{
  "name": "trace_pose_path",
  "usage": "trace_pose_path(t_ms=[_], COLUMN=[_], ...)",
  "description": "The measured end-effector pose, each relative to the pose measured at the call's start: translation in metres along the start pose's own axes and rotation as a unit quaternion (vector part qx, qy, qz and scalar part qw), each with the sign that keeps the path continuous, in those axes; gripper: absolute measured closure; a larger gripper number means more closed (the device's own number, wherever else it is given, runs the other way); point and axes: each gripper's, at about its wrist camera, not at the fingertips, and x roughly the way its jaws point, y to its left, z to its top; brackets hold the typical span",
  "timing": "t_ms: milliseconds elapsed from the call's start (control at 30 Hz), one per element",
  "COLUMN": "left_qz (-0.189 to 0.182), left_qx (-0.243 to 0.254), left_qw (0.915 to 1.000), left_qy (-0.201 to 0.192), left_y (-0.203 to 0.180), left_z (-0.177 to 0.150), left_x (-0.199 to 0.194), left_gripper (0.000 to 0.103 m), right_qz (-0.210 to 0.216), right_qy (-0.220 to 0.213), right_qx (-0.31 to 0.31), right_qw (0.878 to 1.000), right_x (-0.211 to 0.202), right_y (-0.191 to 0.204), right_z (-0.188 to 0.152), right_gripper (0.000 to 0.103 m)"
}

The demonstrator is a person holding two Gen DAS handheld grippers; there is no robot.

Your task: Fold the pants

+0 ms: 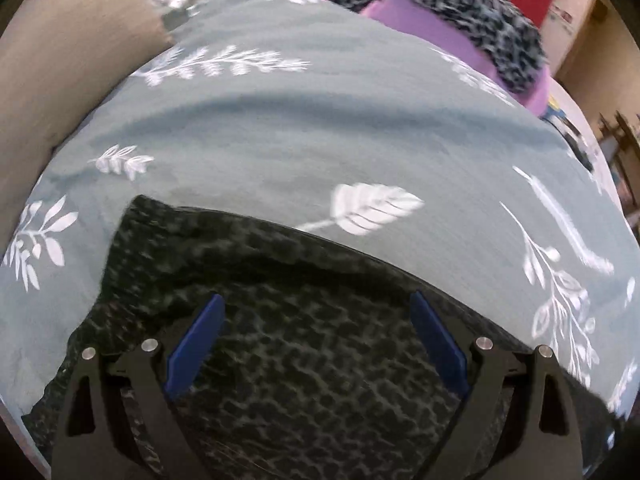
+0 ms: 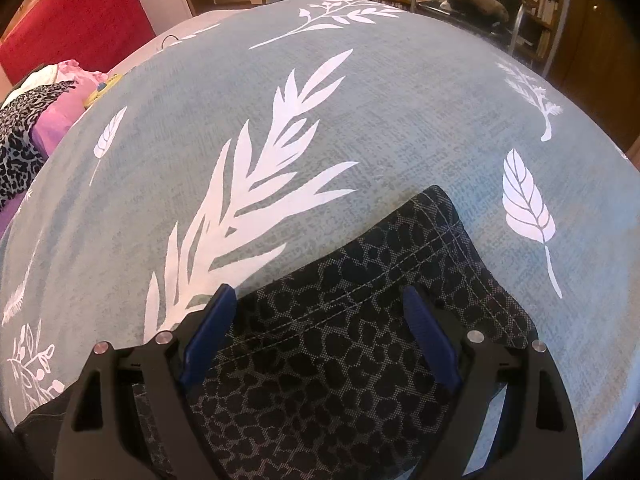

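On the teal leaf-print bedspread [image 2: 400, 112] we've got the pants [image 2: 320, 360], dark with a leopard-ish spot pattern, lying flat near the edge closest to us; both grippers are hanging right above them, pointing steeply down.

Best guess on the step: we're in between grabs, lining up for a fold, since nothing is pinched; the left-wrist picture is smeared, so that hand looks to be in motion, while the right-wrist one is crisp.

The right gripper [image 2: 320, 324] has its blue pads spread wide; under it we see a stitched hem or waistband end of the pants, with its rounded corner poking out onto the bedspread just past the pads; fabric sits below the gap but the pads don't press on it.

The left gripper [image 1: 318, 332] is the same story, pads well apart, spotted cloth underneath, the long edge of the pants running across just ahead of it; no grip that we can see.

Next move, in our view: drop each gripper onto an edge, pinch through all the layers, then lift and carry it over; missing a layer seems the main risk.

Off at the far edge there's a pile of other clothes [image 1: 440, 12], purple with animal print; not our concern.
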Motion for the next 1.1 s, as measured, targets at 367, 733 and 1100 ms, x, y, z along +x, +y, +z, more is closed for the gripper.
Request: trace_pose_path(t_ms=[367,733,1100], left_qz=[-0.009,-0.002,0.13], left_qx=[-0.071,-0.161,-0.131], left_qw=[0.9963,0.9831,0.9785], left_qy=[0.047,0.088,0.091], left_y=[0.035,0.045,0.003], left_z=[0.022,0.044,0.059], left_x=[0.022,0.038,0.066], left_gripper=[0.01,0.007,0.005], right_qz=[-0.009,-0.013,-0.009], right_qy=[-0.003,-0.011,-0.02], right_qx=[-0.003,-0.007,-0.027], right_qw=[1.0,1.0,0.999], right_x=[0.0,-0.001,-0.008], right_y=[0.004,0.006,0.002], right_z=[-0.004,-0.01,-0.021], right_gripper=[0.016,0.016,0.015])
